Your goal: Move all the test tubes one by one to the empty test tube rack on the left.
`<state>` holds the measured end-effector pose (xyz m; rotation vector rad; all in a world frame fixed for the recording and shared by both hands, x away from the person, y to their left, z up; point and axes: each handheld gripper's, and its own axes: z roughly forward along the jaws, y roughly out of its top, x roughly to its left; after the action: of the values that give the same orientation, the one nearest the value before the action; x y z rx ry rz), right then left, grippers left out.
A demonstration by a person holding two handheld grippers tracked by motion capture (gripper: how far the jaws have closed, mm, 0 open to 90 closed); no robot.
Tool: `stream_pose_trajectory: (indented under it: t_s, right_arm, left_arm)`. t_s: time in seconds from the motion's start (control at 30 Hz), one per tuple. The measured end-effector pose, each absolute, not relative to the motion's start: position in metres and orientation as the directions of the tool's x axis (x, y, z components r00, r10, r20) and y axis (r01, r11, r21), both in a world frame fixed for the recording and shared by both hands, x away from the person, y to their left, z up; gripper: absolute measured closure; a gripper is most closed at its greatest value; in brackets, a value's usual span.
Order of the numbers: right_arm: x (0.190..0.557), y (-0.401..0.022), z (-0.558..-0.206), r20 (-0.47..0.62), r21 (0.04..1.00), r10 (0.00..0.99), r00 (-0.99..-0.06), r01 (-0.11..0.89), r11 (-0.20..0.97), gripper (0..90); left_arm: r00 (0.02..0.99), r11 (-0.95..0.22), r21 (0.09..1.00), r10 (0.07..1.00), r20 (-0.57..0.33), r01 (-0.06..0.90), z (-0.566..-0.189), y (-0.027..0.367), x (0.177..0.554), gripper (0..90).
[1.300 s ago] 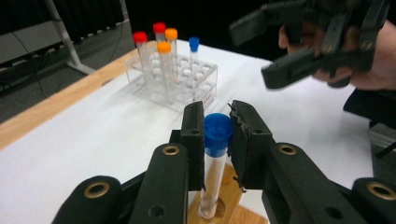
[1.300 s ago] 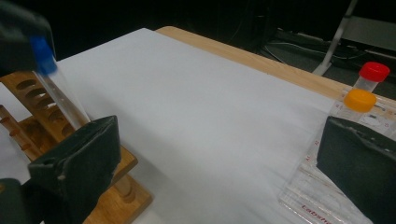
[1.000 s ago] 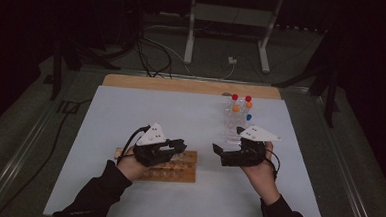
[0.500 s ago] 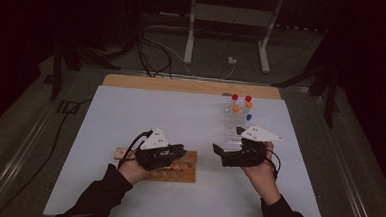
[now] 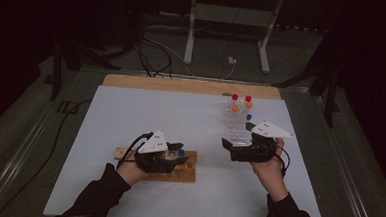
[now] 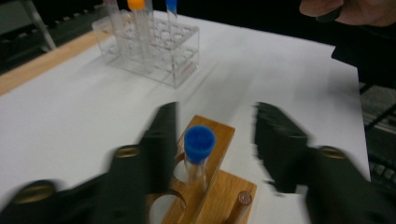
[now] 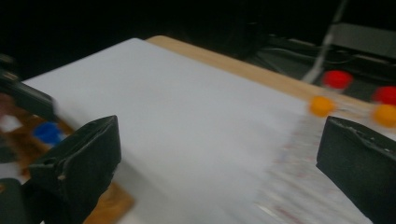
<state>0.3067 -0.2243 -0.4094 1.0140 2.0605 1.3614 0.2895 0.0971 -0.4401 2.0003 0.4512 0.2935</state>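
Note:
A blue-capped tube (image 6: 199,144) stands upright in the end hole of a wooden rack (image 6: 219,186). My left gripper (image 6: 215,123) is open, one jaw on each side of the tube and neither touching it. In the high view the left gripper (image 5: 181,159) sits over the wooden rack (image 5: 190,174) near the front of the table, the blue cap (image 5: 181,151) just past it. My right gripper (image 5: 227,145) is open and holds nothing, just in front of the clear rack (image 5: 237,133). The right gripper (image 7: 219,135) has its jaws wide apart over the white sheet.
The clear plastic rack (image 6: 154,51) holds several tubes with red caps (image 7: 337,79), orange caps (image 7: 321,106) and a blue cap (image 5: 249,117). A white sheet (image 5: 145,116) covers the table, with a wooden strip (image 5: 182,85) at the far edge. Cables and a metal stand (image 5: 230,20) lie beyond.
My left gripper has shifted slightly toward the near edge over the wooden rack. The right gripper has hardly moved.

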Motion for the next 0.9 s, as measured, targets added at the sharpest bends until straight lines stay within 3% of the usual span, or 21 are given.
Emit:
stream_pose_trajectory:
  t_s: [0.27, 0.4, 0.43, 0.57, 0.63, 0.7, 0.9]
  right_arm:
    - [0.321, -0.256, -0.409, -0.04, 0.912, 0.859, -0.51, 0.332, 0.24, 0.0]
    - [0.332, -0.268, -0.416, -0.043, 0.897, 0.882, -0.468, 0.371, 0.241, 0.0]
    - [0.334, -0.27, -0.419, -0.043, 0.894, 0.888, -0.457, 0.379, 0.239, 3.7]
    - [0.347, -0.275, -0.434, -0.022, 0.876, 0.901, -0.433, 0.426, 0.226, 6.5]
    - [0.353, -0.277, -0.441, -0.024, 0.872, 0.907, -0.421, 0.434, 0.224, 18.3]
    - [0.36, -0.277, -0.447, -0.018, 0.863, 0.912, -0.411, 0.454, 0.222, 20.6]
    - [0.375, -0.281, -0.455, 0.014, 0.855, 0.92, -0.393, 0.482, 0.193, 45.2]
  left_arm:
    - [0.884, -0.348, 0.909, 0.466, -0.045, 0.23, -0.43, 0.105, 0.289, 16.3]
    - [0.881, -0.327, 0.912, 0.468, -0.072, 0.249, -0.428, 0.107, 0.29, 6.3]
    - [0.886, -0.325, 0.913, 0.457, -0.077, 0.247, -0.428, 0.108, 0.29, 3.5]
    - [0.889, -0.338, 0.911, 0.454, -0.063, 0.237, -0.427, 0.108, 0.288, 1.8]
    - [0.886, -0.333, 0.912, 0.458, -0.064, 0.238, -0.427, 0.108, 0.289, 1.8]
    - [0.881, -0.328, 0.914, 0.47, -0.063, 0.241, -0.427, 0.109, 0.289, 1.8]
    - [0.879, -0.315, 0.917, 0.47, -0.074, 0.246, -0.425, 0.112, 0.29, 1.8]
